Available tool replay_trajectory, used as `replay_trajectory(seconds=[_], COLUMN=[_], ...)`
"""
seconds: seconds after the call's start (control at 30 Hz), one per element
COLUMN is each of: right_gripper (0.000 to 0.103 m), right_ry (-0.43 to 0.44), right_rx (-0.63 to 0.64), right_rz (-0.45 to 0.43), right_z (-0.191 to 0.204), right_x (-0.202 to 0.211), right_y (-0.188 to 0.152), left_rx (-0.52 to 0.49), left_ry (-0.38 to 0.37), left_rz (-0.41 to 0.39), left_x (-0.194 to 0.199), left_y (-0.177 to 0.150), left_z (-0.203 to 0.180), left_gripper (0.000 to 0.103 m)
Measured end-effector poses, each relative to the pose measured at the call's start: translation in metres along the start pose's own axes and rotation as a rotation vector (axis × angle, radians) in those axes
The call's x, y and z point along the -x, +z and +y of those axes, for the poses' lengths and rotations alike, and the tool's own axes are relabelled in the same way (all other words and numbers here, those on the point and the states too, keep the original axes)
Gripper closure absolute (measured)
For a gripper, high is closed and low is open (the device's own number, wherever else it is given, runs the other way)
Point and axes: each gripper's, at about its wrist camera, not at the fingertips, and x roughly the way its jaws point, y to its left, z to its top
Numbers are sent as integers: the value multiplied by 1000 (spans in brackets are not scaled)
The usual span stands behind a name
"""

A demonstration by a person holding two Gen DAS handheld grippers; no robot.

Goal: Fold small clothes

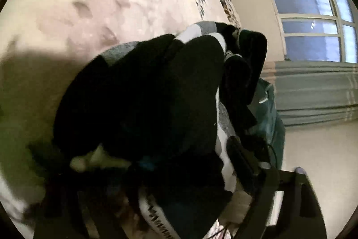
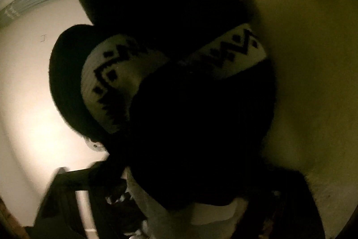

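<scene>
A black knit garment with white and grey patterned bands (image 1: 145, 86) fills the middle of the left wrist view and hangs bunched in front of the camera over a pale bed cover (image 1: 89, 3). My left gripper's fingers (image 1: 243, 158) are dark and mostly buried in the cloth, seemingly shut on it. In the right wrist view the same garment (image 2: 190, 115) covers the lens area, its white band with black zigzag pattern (image 2: 107, 77) showing. My right gripper's fingers are hidden under the cloth.
A teal garment (image 1: 268, 109) lies beside the black one. A window (image 1: 313, 15) and a grey-green curtain or radiator strip (image 1: 313, 91) stand at the right. A plain pale wall (image 2: 33, 104) shows in the right wrist view.
</scene>
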Motion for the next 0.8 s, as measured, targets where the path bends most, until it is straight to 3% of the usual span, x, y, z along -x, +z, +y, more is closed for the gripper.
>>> replay_trajectory(seconds=[0.03,0.07,0.23,0.37,0.43,0.5,0.6,0.7,0.8], right_gripper=[59,64,69,69,65,44,39,36,34], right_ry=[12,12,44,109,82,1,-107,-221,-295], right_rx=[-16,-25,-168,-342,-456,-562,-550,-456,-363], right_rz=[-25,-48,-186,-217,-222,-178,-181,-191,-185], right_z=[-2,-2,-6,-14,-22,-34,-30,-12,21], right_x=[3,7,26,20,10,3,19,55,88], right_y=[-4,-10,-74,-175,-225,-253,-263,-270,-261], left_rx=[5,11,-106,-224,-293,-355,-399,-441,-536], left_ry=[13,-5,2,-11,58,147,255,378,577], left_rz=[4,16,73,149,228,279,280,232,134], left_x=[4,9,30,45,44,46,65,97,131], left_y=[2,5,29,70,83,84,82,65,32], left_z=[2,4,-19,-42,-46,-43,-36,-18,-2], left_gripper=[57,61,67,66,62,35,35,35,35])
